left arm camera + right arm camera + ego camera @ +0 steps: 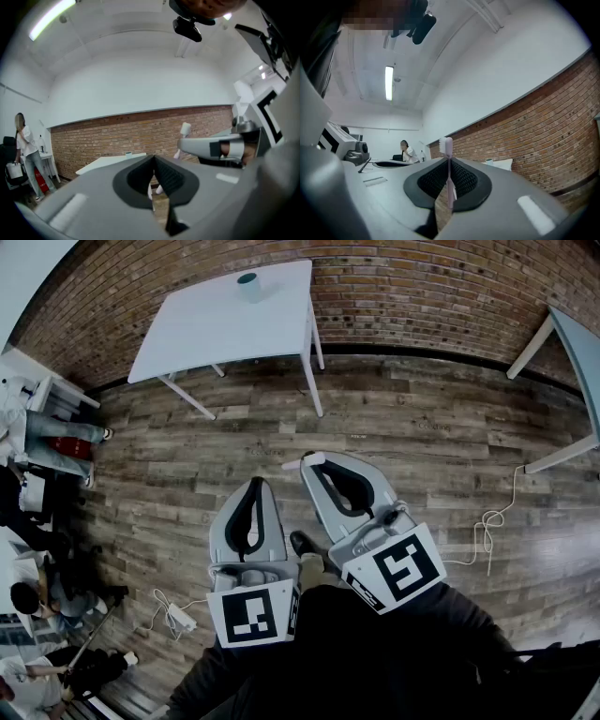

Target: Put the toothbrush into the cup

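A teal cup (248, 285) stands near the far edge of a white table (216, 329) against the brick wall, well ahead of both grippers. My right gripper (312, 463) is held over the wooden floor and is shut on a pink-white toothbrush (449, 178). The brush stands upright between the pads, its bristle head (446, 145) above the jaw tips. My left gripper (255, 482) hangs just to its left, shut and with nothing in it. The left gripper view shows the cup (128, 153), small and far off, and the toothbrush head (185, 128) poking out of the right gripper.
Wooden floor lies between me and the table. A second white table (574, 352) stands at the right. A white cable (487, 526) and a power strip (180, 617) lie on the floor. Several people and a desk (37, 399) are at the left.
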A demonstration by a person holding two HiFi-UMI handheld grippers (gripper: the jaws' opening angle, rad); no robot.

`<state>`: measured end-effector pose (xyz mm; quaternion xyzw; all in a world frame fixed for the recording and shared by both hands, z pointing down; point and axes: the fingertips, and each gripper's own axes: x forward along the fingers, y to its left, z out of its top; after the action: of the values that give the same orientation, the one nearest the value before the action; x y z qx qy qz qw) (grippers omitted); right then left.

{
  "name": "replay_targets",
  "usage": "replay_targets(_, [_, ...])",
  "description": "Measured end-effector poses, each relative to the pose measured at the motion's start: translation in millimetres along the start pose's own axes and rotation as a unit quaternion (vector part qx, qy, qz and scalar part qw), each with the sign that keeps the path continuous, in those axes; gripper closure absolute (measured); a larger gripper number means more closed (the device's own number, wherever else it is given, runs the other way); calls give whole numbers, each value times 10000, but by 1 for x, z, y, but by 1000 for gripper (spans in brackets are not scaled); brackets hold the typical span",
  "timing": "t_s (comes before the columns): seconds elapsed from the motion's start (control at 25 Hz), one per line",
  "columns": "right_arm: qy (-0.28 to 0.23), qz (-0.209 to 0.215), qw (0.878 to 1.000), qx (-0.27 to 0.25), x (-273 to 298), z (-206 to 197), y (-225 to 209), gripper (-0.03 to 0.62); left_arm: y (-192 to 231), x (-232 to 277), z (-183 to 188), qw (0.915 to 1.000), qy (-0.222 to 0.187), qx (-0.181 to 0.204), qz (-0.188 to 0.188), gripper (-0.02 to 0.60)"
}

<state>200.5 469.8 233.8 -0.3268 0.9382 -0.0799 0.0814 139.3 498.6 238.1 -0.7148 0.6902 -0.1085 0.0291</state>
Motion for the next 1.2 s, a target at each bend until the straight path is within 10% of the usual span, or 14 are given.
replay_targets(0.44, [275, -200, 9992, -227, 46, -20, -15, 580, 27, 46, -23, 9988, 2, -406, -283, 574])
replay_targets(1.2, [473, -432, 9950, -773, 237, -25, 6, 580, 189, 164, -24, 9939, -273, -851, -646, 574])
